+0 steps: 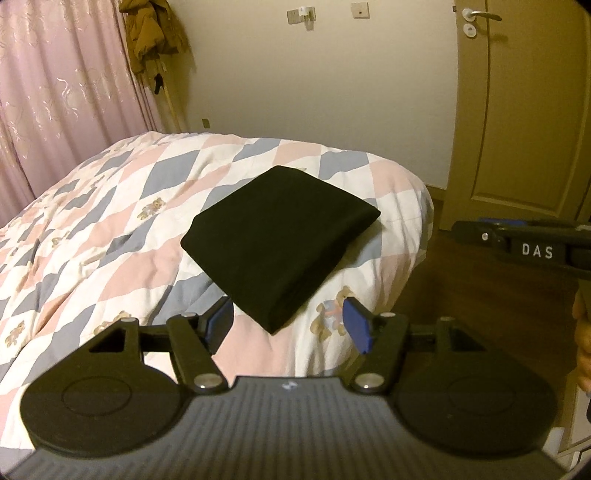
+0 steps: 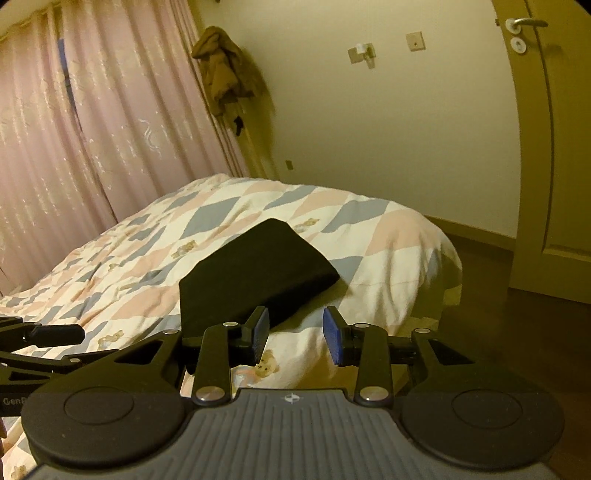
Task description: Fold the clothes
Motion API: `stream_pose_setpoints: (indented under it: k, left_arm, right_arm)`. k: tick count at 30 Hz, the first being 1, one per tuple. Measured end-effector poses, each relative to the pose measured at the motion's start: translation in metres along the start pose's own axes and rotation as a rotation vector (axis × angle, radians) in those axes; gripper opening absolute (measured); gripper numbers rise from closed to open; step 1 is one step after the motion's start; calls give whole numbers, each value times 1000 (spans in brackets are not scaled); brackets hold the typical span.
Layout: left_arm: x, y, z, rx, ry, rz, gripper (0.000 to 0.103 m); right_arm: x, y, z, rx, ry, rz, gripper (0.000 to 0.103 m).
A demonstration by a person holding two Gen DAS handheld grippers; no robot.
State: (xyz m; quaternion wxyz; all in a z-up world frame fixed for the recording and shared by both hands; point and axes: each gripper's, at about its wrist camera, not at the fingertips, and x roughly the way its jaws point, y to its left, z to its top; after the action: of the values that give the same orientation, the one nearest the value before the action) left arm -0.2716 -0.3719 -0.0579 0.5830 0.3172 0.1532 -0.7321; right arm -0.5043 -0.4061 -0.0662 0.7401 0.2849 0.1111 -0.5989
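A black garment (image 1: pixel 282 240), folded into a neat square, lies on the quilted bed (image 1: pixel 110 229) near its right corner. It also shows in the right wrist view (image 2: pixel 255 280). My left gripper (image 1: pixel 288 325) is open and empty, just short of the garment's near corner. My right gripper (image 2: pixel 295 336) is open and empty, its left pad (image 2: pixel 260 332) in front of the garment's near edge. The right gripper's body (image 1: pixel 524 247) shows at the right of the left wrist view, and the left gripper's body (image 2: pixel 40 350) at the left of the right wrist view.
The bed has a pink, blue and white diamond quilt with bear prints. Pink curtains (image 1: pixel 66 92) hang at the left. A brown coat (image 1: pixel 155 33) hangs in the corner. A door (image 1: pixel 517 110) stands at the right above a dark wood floor (image 2: pixel 517 332).
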Motion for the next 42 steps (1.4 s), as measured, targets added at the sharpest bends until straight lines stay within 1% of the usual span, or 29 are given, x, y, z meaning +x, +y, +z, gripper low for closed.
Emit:
stream_pose_setpoints:
  k: [3,6,9,11,12,13,14,16,17,22,25,26,29,32,35,39,42]
  left_arm:
    - [19,6,6,3,17,-2,63]
    - [47,24,16,-9,39,-28,63]
    - [81,43,38,1,42,-55,58]
    - [106,54,56,8,42,-91,53]
    - [120,58,67,12,41,-114,53]
    - [134,62,78,16,41,-137,50]
    - [147,67,88,19,41,-160,43]
    - [178,72,108,33,45,-200,35]
    - [194,74,118,43,47,-218,33]
    - [261,68,147,108,46,-308,29]
    - [301,64,156,142,52,-327,26]
    - [315,64,158,147,59,-330,25]
    - [356,68,160,143,110,-341,25]
    - [388,72,157,127,151,-352,25]
    - [401,72,154,129,152,-357,26]
    - [406,67,151,146,145,-355,26]
    - [407,68,148,134,136,-356,27]
  right_arm:
    - [20,-4,-1,-3,34,-9,37]
    - [46,-10,-2,-7,82,-21,37]
    - [77,-21,-2,-8,124,-43,37]
    - [94,-25,4,-14,124,-60,37]
    - [102,-26,7,-19,119,-66,37]
    - [110,-26,13,-28,104,-68,36]
    - [117,-26,19,-37,91,-63,36]
    - [134,-23,30,-55,75,-43,34]
    - [143,-21,35,-69,75,-36,31]
    - [182,-15,48,-120,86,-33,31]
    - [205,-20,46,-110,117,-30,31]
    - [213,-23,44,-105,134,-33,29]
    - [233,-31,38,-94,173,-40,28]
    - [246,-37,35,-79,209,-39,28]
    - [255,-40,34,-70,238,-42,29]
    - [259,-42,33,-60,247,-46,29]
    - [259,-44,32,-55,244,-46,29]
